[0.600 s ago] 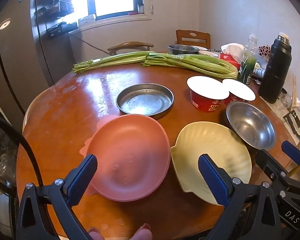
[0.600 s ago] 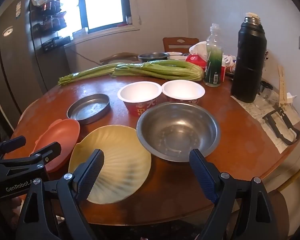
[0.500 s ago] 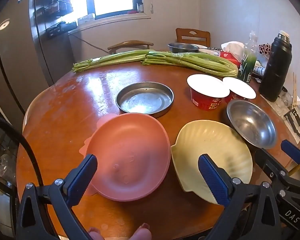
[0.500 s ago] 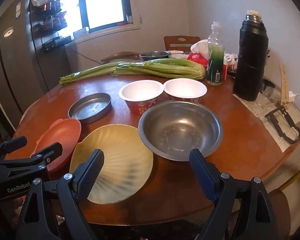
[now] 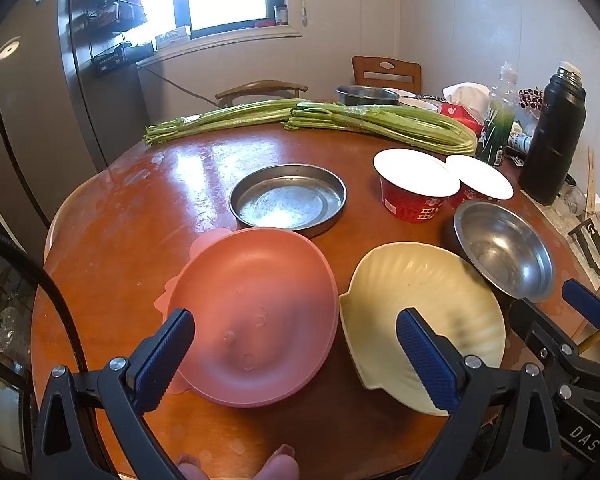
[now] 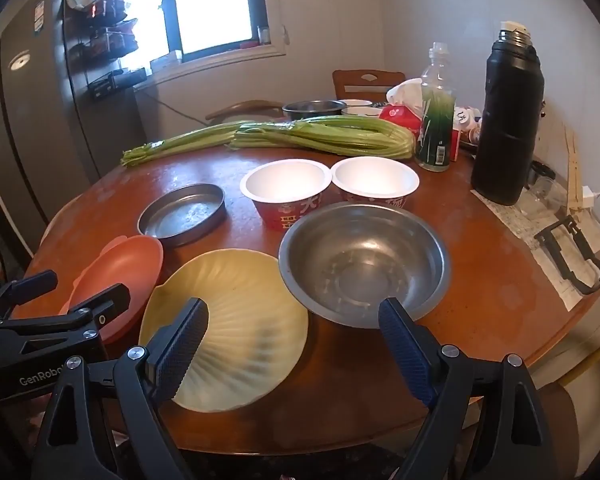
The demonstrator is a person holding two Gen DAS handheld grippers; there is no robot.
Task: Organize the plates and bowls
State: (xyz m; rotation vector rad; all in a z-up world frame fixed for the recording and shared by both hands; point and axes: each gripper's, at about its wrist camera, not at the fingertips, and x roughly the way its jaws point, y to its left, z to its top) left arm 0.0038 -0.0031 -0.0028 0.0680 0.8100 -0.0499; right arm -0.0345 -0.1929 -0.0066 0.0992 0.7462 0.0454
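On the round wooden table (image 5: 140,208) lie a pink plate (image 5: 256,312), a yellow shell-shaped plate (image 5: 424,316), a flat steel pan (image 5: 288,204), a steel bowl (image 5: 504,248) and two red paper bowls (image 5: 416,188). My left gripper (image 5: 296,344) is open and empty, hovering over the near edge of the pink plate. My right gripper (image 6: 292,340) is open and empty, above the near edges of the yellow plate (image 6: 228,324) and steel bowl (image 6: 364,264). The pink plate (image 6: 120,276) and pan (image 6: 182,214) sit to its left.
Celery bunches (image 5: 340,120) lie across the far side. A black thermos (image 6: 508,120), a green bottle (image 6: 436,120), a red tissue pack (image 6: 404,114) and more bowls (image 6: 316,109) stand at the back right. A black tool (image 6: 572,252) lies on paper at right. Fridge at left.
Both grippers have shifted slightly toward the table; the dishes look a little closer. Nothing on the table moved and both grippers stay open.
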